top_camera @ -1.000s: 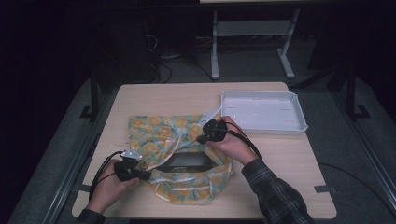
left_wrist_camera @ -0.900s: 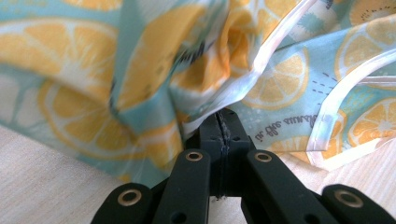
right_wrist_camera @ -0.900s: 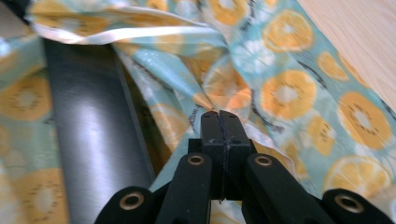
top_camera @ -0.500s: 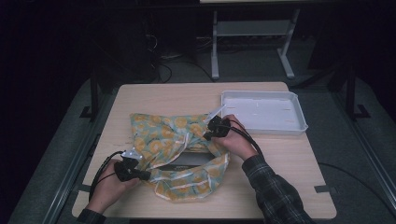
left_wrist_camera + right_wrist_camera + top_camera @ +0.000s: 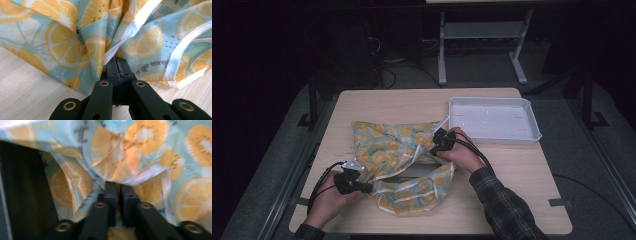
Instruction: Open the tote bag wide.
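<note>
Thin crinkly teal fabric bag with orange-slice print and white piping (image 5: 399, 165) lies at frame centre on the pale wood table (image 5: 512, 200). Left gripper (image 5: 362, 187) fingers pressed together, pinching its lower-left hem as anchor. Right gripper (image 5: 438, 145) fingers have just been opening, narrow gap, fabric edge between them; likely mid-fold. White rectangular plastic tray (image 5: 532, 135) upper right.

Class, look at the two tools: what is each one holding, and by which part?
The left tool pinches the fruit-print bag at its white-trimmed edge. The right tool, jaws just opening, has the bag's trim between them.
</note>
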